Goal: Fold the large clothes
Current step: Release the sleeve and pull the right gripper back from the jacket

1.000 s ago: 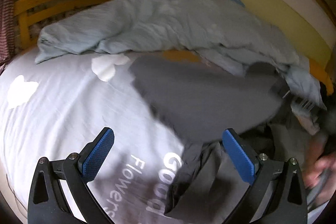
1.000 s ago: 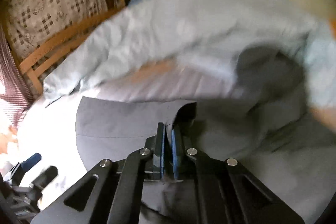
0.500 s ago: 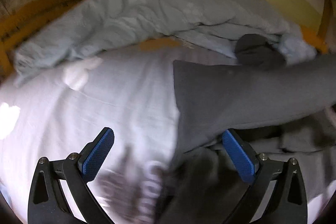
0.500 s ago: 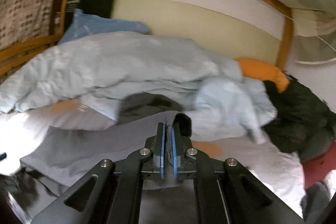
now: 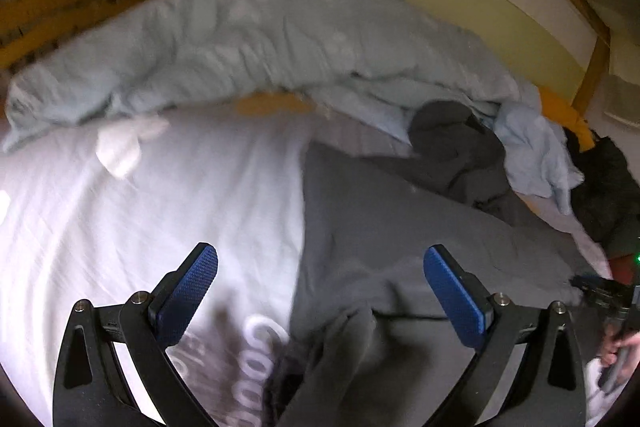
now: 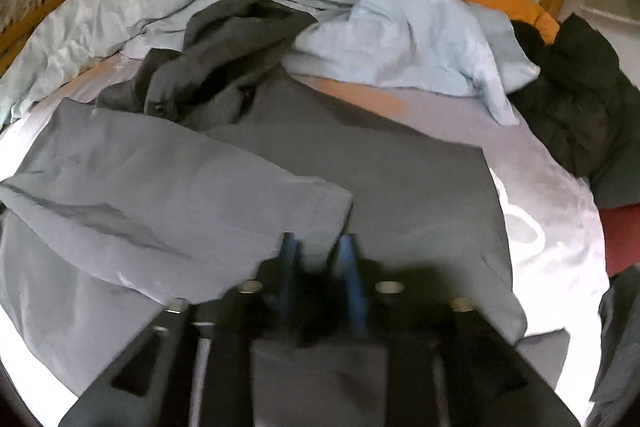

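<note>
1. Left gripper: jaws wide open, empty, above the left edge of the grey garment.
2. Grey garment lies mid-bed, long axis running left to right, with a sleeve now folded across it.
3. Right gripper: jaws have just been opening, releasing the sleeve; nothing held. That fold appears done.

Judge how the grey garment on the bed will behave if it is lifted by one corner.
Probably floppy: the grey garment lies in soft folds, and its folded-over flap sags with creases. It looks thin and light for its size, since it lies nearly flat on the bed sheet. Lifted by one corner it would likely drape and unfold rather than hold its shape.
</note>
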`<state>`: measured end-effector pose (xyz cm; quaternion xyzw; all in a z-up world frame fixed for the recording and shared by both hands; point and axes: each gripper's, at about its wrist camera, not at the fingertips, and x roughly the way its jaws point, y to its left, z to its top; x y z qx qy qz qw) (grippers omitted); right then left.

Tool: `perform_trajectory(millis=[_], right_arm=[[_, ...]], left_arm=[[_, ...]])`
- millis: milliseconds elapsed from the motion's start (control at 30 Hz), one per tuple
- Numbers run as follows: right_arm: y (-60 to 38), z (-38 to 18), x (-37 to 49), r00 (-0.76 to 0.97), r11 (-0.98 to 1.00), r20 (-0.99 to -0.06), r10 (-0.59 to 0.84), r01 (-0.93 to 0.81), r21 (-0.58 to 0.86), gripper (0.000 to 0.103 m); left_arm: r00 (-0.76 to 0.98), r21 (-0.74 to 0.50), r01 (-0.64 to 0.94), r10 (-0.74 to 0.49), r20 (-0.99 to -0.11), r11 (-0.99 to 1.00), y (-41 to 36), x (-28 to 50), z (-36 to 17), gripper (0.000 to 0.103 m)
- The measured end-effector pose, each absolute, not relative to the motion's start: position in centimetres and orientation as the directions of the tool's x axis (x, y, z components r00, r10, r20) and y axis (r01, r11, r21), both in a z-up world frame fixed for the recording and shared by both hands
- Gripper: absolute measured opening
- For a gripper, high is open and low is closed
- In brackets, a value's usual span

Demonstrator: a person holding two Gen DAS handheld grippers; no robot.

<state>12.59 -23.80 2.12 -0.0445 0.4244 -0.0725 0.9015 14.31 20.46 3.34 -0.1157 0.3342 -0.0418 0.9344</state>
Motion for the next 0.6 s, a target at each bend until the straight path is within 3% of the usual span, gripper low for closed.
perform_trajectory(millis=[33,67,133,267,400,433,500,533,600], right_arm=[[-24.6,2.2,12.2,0.644,0.984,-0.744,-0.177,0.124,-0.127,0.078],[-25.5,2.8,11.7,0.666,0.982,-0.724,-0.18,0.167,-0.091,0.086],[-27.3,3.8,11.4,0.692,0.976,-0.706,-0.152,0.219,0.005,0.086],[-29.8,3.8,12.7,0.677,0.956,-0.736,0.012,0.207,0.206,0.086],[-29.3,1.6,15.7,0.598,0.966,-0.796,0.094,0.137,0.217,0.085],[-28.9,0.8,16.5,0.582,0.971,-0.808,0.092,0.127,0.202,0.079],[-28.5,-0.6,18.0,0.544,0.973,-0.835,0.085,0.135,0.188,0.051],[-28.0,-1.0,18.5,0.541,0.974,-0.838,0.076,0.138,0.178,0.021],[-26.9,-0.6,18.9,0.568,0.982,-0.821,0.065,0.112,0.155,0.006]], left_arm=[[0.768,-0.249,0.002,-0.161,-0.62,0.968,20.0,14.6,3.2,0.103],[0.751,-0.274,0.024,-0.198,-0.63,0.961,19.6,15.2,2.9,0.103],[0.7,-0.303,0.09,-0.277,-0.658,0.949,17.9,17.5,2.4,0.103],[0.696,-0.21,0.067,-0.196,-0.691,0.975,15.6,20.5,1.6,0.103],[0.63,-0.083,0.056,-0.099,-0.77,0.995,14.1,21.3,-1.4,0.103],[0.633,-0.043,0.038,-0.058,-0.772,0.998,14.0,21.3,-2.2,0.103],[0.672,-0.038,-0.007,-0.024,-0.74,0.999,14.3,20.7,-2.8,0.103],[0.688,-0.042,-0.034,-0.008,-0.725,0.999,14.5,20.4,-2.6,0.103],[0.714,-0.048,-0.075,0.02,-0.7,0.996,15.1,20.0,-2.1,0.103]])
